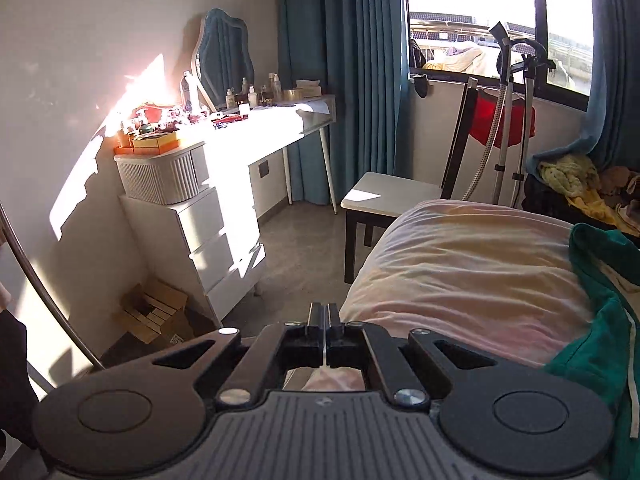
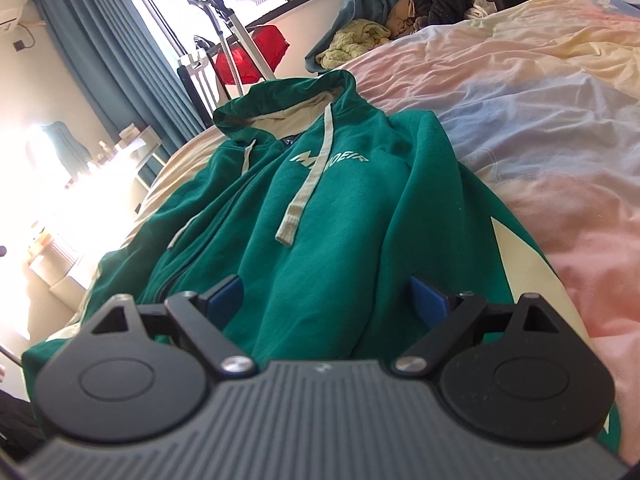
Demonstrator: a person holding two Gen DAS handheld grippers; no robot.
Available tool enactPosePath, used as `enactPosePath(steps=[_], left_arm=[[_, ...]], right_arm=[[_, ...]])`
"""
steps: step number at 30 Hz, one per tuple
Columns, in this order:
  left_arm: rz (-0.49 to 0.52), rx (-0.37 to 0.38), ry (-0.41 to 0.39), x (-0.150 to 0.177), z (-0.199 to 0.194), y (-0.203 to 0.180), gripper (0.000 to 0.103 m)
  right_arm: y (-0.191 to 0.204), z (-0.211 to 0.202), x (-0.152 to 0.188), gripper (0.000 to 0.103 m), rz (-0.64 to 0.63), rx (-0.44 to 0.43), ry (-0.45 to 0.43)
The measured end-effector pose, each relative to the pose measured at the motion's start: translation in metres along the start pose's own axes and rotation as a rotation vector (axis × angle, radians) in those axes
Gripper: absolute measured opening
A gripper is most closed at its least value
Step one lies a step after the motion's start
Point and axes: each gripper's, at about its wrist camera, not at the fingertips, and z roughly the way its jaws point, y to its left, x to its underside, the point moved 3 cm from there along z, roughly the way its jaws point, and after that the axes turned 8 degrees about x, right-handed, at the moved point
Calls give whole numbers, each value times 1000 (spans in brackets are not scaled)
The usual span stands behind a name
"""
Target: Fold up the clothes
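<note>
**Green hoodie spread on the bed**

Sunlit bedroom, with a bed [image 2: 540,92] under a rumpled pastel pink, yellow and blue quilt. On it lies a teal-green zip-up hooded sweatshirt [image 2: 340,216], front up, hood toward the window, cream lining and two pale flat drawstrings showing. Pale chest lettering is only partly legible. The right gripper [image 2: 326,294] hovers low over the hem, blue-padded fingers wide apart. The left gripper [image 1: 324,320] sits at the bed's edge, fingers pressed together, gripping nothing. Only the left view shows the white desk [image 1: 280,120] crowded with bottles.
</note>
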Motion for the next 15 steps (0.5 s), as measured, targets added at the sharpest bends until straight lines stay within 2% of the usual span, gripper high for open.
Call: enactPosePath(steps=[3,6,8,11,13,15], left_arm=[[-28,37,72,34,23,-20,4],[-31,59,122,66,31,-38,6],[-27,68,137,76,29,-47,9],[-18,71,143,96,16,-58,27],[-27,69,135,115,-4,-58,51],[-53,81,142,137,-31,-54,65]], right_arm=[[-2,9,-1,92,8,7,5],[-4,18,-2,92,16,13,10],[-4,17,-3,92,22,8,11],[-6,15,-3,92,30,-1,13],[-6,13,-3,92,36,-7,14],[-7,11,-3,91,42,-13,15]])
